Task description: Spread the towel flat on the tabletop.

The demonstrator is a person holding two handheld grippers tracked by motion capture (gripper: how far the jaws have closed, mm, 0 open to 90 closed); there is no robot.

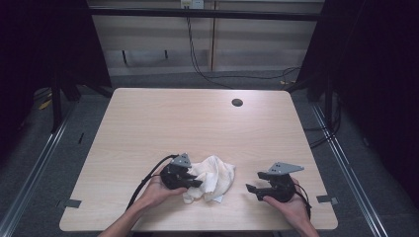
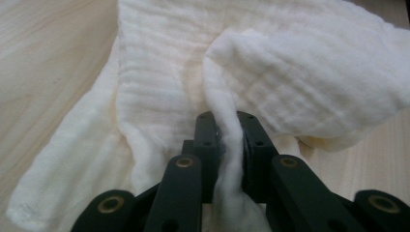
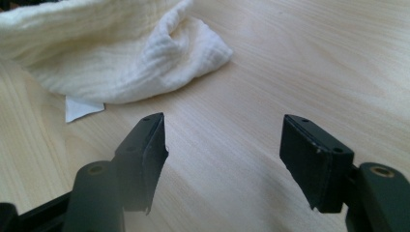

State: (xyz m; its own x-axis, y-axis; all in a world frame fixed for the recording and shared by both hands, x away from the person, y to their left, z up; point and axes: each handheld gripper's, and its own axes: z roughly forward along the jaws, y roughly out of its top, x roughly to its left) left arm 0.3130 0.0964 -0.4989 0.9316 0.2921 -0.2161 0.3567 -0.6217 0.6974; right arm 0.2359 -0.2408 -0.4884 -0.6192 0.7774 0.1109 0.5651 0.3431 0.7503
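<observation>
A person works a crumpled white cloth w/ two hand-held grippers on a pale wood surface. The cloth lies bunched near the surface's front edge, well short of the round cable hole at the far side.

The left gripper sits at the cloth's left edge, jaws clenched on a raised fold of the fabric; in the left gripper view the ridge of cloth runs straight up between them. The right gripper rests to the right of the cloth, apart from it, jaws released and wide w/ bare wood between them. In the right gripper view a cloth corner points toward that gripper, and a small white tag pokes out from under the cloth's near edge.

Step in hand, by the look of it: one side is pinched, second grip not yet made, prob. the start of spreading or folding. Next move likely calls for the right gripper to travel to the cloth's right-hand corner, come in low to the wood, and close on one layer only.

Orientation: too bunched for a clean long axis; approx. the heap runs from the near-left up to the far-right, its free corner toward the right gripper.
</observation>
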